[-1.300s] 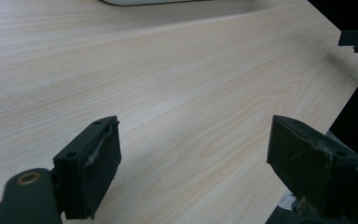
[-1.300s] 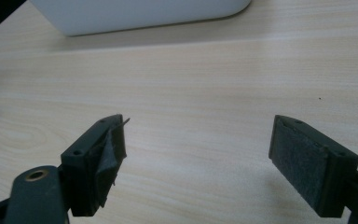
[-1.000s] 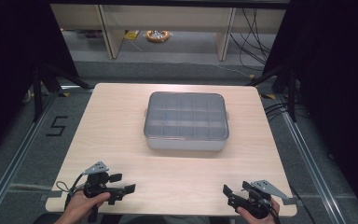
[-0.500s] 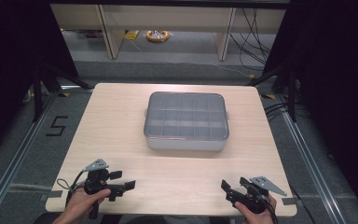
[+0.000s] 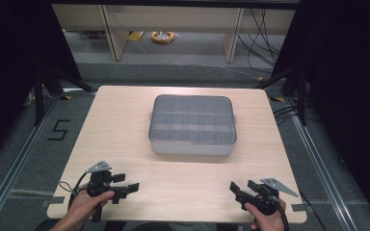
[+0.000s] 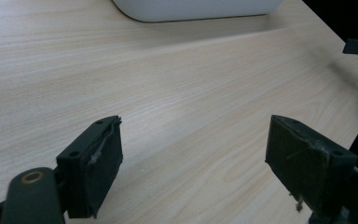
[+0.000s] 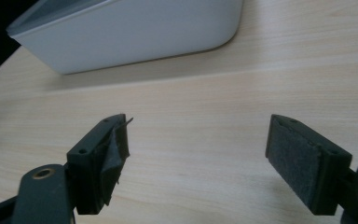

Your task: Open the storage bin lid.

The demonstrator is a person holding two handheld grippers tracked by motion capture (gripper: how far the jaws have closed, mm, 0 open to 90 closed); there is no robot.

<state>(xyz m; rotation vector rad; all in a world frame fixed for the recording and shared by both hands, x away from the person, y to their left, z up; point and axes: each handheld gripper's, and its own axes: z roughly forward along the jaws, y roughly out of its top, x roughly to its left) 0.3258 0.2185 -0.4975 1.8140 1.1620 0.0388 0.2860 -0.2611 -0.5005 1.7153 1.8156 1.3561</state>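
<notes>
I see the compartment box [image 5: 191, 124] sitting near the middle of the wooden table [image 5: 125, 120], lid on, translucent grey top with a grid of dividers showing through, white body below. Both grippers are at the near edge, well apart from the box, with bare wood between them and it. Left gripper [image 5: 134, 186] is at the near left corner, held in the person's left hand [image 5: 84, 207], jaws pointing toward the table's right side, low over the wood. In the left gripper view its jaws stand wide apart with nothing between them but tabletop; the box's white lower wall [image 6: 196, 8] sits at the top edge, far ahead of the fingers [image 6: 98, 168], and the tip of the other gripper pokes in at the upper right. Right gripper [image 5: 235, 186] is at the near right corner in the right hand [image 5: 270, 219], jaws angled left and slightly forward. In the right gripper view its jaws are also wide apart and hold nothing; they have just been closing slightly, with no thing between them. The box corner [image 7: 135, 32] sits ahead and to the upper left of those fingers [image 7: 298, 163], clear of both pads, no contact. The pad on each left-side jaw looks frayed.
</notes>
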